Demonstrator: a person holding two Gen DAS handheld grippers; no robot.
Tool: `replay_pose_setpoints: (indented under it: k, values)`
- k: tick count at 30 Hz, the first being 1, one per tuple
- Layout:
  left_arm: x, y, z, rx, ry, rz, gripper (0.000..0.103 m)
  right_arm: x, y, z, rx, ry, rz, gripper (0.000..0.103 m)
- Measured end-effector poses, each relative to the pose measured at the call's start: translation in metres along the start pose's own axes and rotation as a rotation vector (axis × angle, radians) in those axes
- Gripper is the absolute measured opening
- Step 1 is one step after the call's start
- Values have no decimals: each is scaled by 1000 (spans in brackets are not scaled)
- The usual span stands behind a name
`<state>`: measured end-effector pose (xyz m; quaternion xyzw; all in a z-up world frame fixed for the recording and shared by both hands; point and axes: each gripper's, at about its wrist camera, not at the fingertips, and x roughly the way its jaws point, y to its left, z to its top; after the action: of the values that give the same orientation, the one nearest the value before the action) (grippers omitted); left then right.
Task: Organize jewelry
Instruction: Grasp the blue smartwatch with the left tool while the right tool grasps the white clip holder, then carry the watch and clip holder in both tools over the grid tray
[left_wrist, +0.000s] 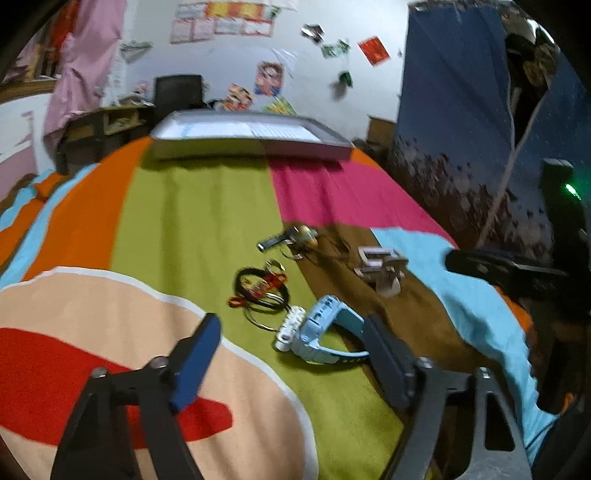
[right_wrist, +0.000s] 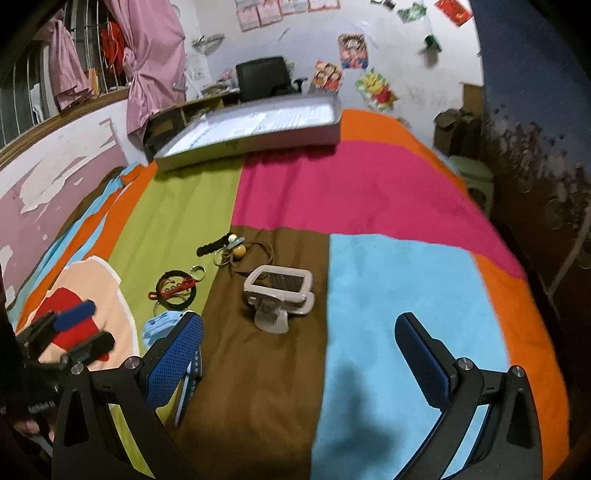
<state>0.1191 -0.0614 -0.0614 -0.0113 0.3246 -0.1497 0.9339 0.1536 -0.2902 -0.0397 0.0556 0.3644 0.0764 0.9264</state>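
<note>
Fingers of the left gripper (left_wrist: 291, 354) are standing wide apart above the bed, gripping nothing; its blue-padded left finger (left_wrist: 195, 365) is hanging over the peach and red patch of the multicoloured patchwork blanket (left_wrist: 192, 221), while its dark right finger (left_wrist: 388, 362) is sitting just beside, perhaps touching, the strap of a light blue plastic wristwatch (left_wrist: 325, 332) lying on the green panel. A small white ridged clip-like piece (left_wrist: 290, 326) is resting against the watch's far side. Beyond it a tangle of black cord loops with a red beaded strand (left_wrist: 260, 291) is lying on the green, and further off a keyring cluster with a dark tag and round beads (left_wrist: 295, 240) is straddling the green and brown panels. The right gripper (right_wrist: 299, 354) is likewise spread wide and empty, its textured blue pads (right_wrist: 173, 362) hovering over the brown and sky-blue panels, with the left pad overlapping the watch in view. Ahead of it, a beige rectangular-framed stand mirror (right_wrist: 279, 291) is lying on the brown panel. At the far end of the bed a shallow grey tray with a pale lined interior (right_wrist: 258, 122) is sitting across the blanket, well apart from the jewellery.
</note>
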Motion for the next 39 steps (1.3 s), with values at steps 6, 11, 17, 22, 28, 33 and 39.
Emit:
replay_pose_setpoints:
  k: [6,11,17,22,28,33,39]
  values:
    - [24,-1,0,59,69,-47,48,51,17,7,-16,53,45,102]
    - [38,4,3,78,120,-83,38,77,26,10,-2,76,31,100]
    - [55,3,9,80,180,-142,31,95,32,14,32,101,17,83]
    - [61,-6,10,125,209,-125,25,101,28,10,68,115,38,62]
    - [61,-3,11,96,213,-118,23,101,34,8,61,100,55,62]
    - [58,-1,10,47,207,-97,21,92,34,5,63,86,75,62]
    - [50,-1,12,17,194,-84,18,68,20,-1,86,41,99,62]
